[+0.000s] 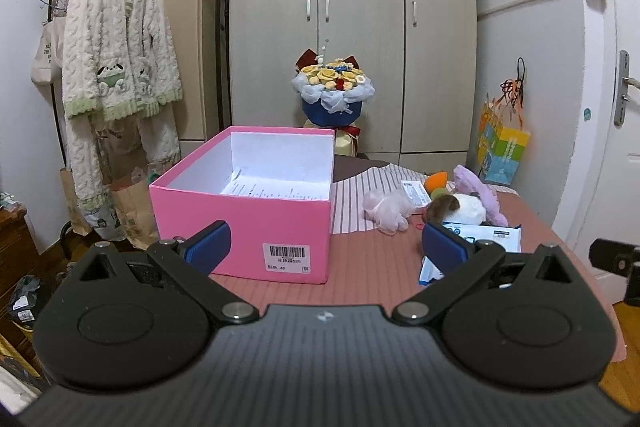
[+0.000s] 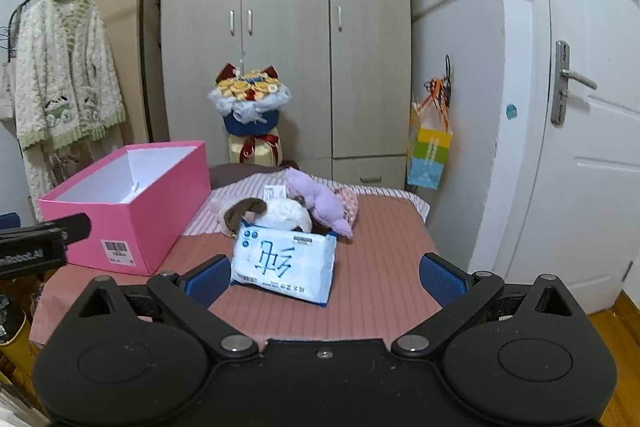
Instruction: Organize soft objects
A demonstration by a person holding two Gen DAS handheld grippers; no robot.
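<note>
An open pink box (image 1: 248, 223) (image 2: 132, 211) stands on the left of the pink-covered table (image 1: 372, 267), with only a paper sheet inside. A pile of soft things lies to its right: a white-and-brown plush (image 2: 280, 213) (image 1: 460, 207), a purple plush (image 2: 320, 205) (image 1: 478, 187), a pale pink fluffy item (image 1: 386, 209), an orange-and-green toy (image 1: 438, 183) and a white-blue tissue pack (image 2: 284, 265) (image 1: 486, 235). My left gripper (image 1: 326, 247) is open and empty in front of the box. My right gripper (image 2: 324, 277) is open and empty just before the tissue pack.
A flower bouquet (image 1: 334, 87) stands at the table's far end before a grey wardrobe (image 1: 356, 7). A clothes rack with a fluffy robe (image 1: 116, 75) is at the left. A colourful bag (image 2: 428, 151) hangs by the white door (image 2: 580, 147) at the right.
</note>
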